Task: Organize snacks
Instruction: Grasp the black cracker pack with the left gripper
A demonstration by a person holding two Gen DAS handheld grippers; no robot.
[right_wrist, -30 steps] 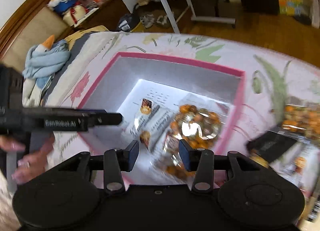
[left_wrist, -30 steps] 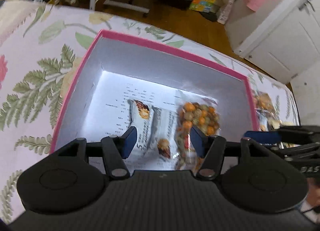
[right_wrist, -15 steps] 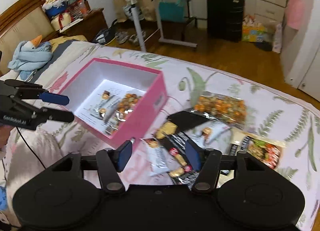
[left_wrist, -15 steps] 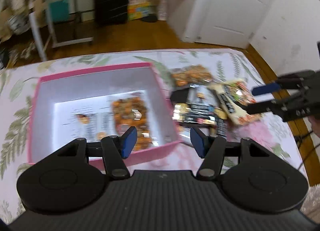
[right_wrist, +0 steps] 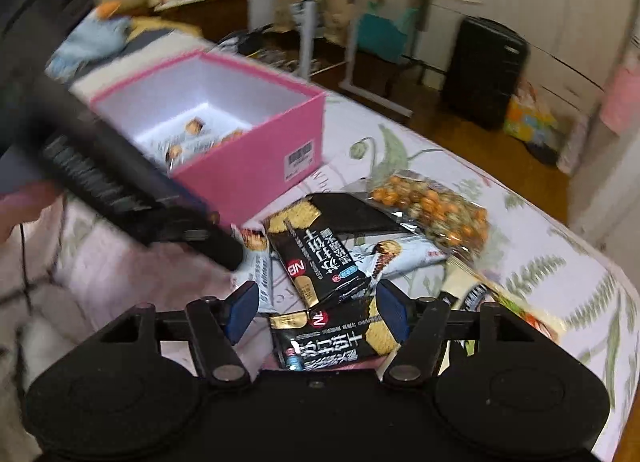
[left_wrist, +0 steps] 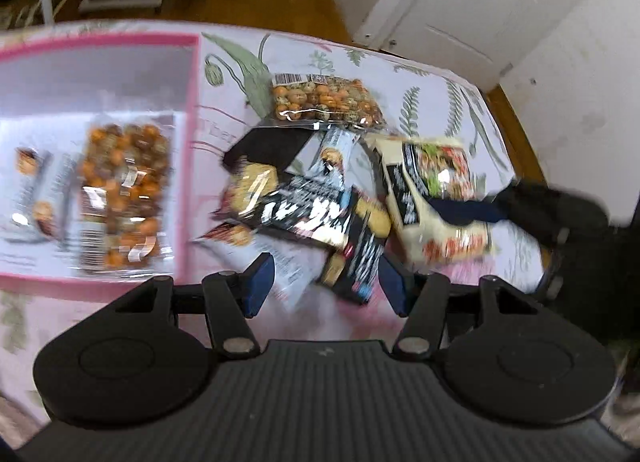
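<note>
Several snack packets (right_wrist: 316,262) litter floral bedspread (right_wrist: 540,262) (wooden floor (right_wrist: 460,130) beyond).

- The pink box (right_wrist: 256,166) stands open-topped, walls upright; snack packets (left_wrist: 120,190) cover part of its floor.
- Overlapping packets (right_wrist: 320,262) crowd the bedspread (left_wrist: 440,86) beside the box; bare bedspread lies toward its far edge.

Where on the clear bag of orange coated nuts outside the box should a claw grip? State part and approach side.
Grip the clear bag of coated nuts by its free far edge strip, coming from above on the side away from the pile. It lies flat on the bedspread, and its near edge overlaps the black cracker packets, so that side looks crowded.
</note>
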